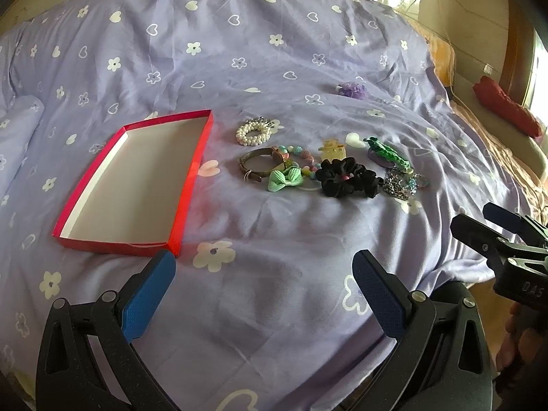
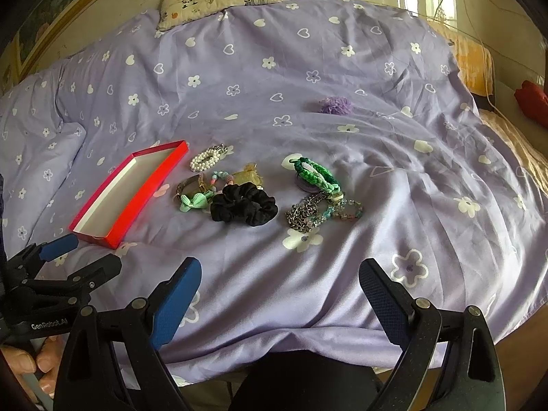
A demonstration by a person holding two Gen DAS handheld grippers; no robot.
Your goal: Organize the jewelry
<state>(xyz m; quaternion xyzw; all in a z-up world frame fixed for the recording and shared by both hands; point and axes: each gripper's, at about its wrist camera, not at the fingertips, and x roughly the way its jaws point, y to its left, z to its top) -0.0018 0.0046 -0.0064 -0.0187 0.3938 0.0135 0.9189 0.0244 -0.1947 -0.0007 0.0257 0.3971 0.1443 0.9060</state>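
Jewelry (image 1: 328,164) beside red box (image 1: 137,185).

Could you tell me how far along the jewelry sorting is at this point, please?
Nothing looks done yet: the red box holds nothing. Nothing is in hand either; the left gripper and right gripper hover open over the purple bedspread. Everything is left: the pearl bracelet, green bow, black scrunchie, chain and the rest lie beside the box.

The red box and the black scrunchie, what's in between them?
A brown bangle and a mint-green bow lie between the red cardboard box and black fabric scrunchie, clearest in the left wrist view.
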